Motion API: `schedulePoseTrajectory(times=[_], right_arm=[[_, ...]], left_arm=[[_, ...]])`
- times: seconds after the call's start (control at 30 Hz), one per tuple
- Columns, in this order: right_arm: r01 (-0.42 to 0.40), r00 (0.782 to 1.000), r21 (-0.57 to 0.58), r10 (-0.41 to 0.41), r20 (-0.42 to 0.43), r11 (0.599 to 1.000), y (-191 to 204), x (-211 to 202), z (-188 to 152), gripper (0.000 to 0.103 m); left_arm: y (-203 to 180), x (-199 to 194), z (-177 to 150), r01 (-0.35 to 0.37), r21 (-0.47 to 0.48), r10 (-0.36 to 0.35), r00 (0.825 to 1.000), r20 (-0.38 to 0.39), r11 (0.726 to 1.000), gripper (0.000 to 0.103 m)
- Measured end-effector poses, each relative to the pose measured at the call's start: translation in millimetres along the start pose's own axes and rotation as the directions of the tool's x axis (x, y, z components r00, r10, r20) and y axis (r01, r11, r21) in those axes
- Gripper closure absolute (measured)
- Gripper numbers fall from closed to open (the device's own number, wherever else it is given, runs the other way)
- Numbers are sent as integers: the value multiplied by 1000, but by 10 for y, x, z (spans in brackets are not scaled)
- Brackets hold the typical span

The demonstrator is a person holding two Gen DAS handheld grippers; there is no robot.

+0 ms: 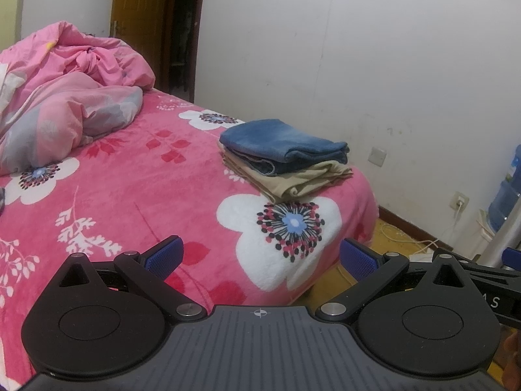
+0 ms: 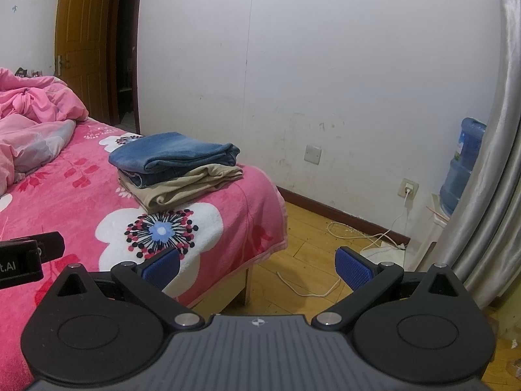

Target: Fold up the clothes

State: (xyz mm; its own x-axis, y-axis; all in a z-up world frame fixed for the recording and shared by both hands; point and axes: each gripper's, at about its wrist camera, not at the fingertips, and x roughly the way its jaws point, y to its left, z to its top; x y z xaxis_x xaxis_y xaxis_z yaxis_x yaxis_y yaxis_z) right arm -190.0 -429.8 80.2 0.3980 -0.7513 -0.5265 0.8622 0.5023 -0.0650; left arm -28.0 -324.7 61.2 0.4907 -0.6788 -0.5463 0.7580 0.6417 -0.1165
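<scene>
Folded blue jeans (image 1: 283, 145) (image 2: 172, 153) lie on top of a folded beige garment (image 1: 299, 181) (image 2: 185, 185), stacked near the corner of the bed (image 1: 136, 176) (image 2: 65, 195) with its pink floral blanket. My left gripper (image 1: 260, 257) hovers open over the blanket's near edge, well short of the stack, with nothing between its blue pads (image 1: 164, 257). My right gripper (image 2: 257, 265) is open too, held off the bed's corner above the wooden floor, and holds nothing. Part of the right gripper (image 1: 482, 267) shows at the right edge of the left wrist view.
A crumpled pink duvet (image 1: 65, 97) (image 2: 32, 120) is heaped at the far left of the bed. A white wall runs along the right, with a socket and charging cable (image 2: 407, 192). A water bottle (image 2: 462, 166) and grey curtain (image 2: 488, 179) stand at the right; a wooden door (image 2: 84, 42) at the back.
</scene>
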Motion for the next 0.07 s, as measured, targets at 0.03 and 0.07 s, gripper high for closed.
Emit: schedulePoseTrajectory(times=[0.03,0.07], right_arm=[[0,1000,0,0,0,1000,2,2,0,0],[-1,1000,0,1,0,1000,3,2,0,0]], left_arm=[[2,-1,-1,0,0,0,1000,-1,1000,0],[4,-2,-2,0,0,0,1000,-2,1000,0]])
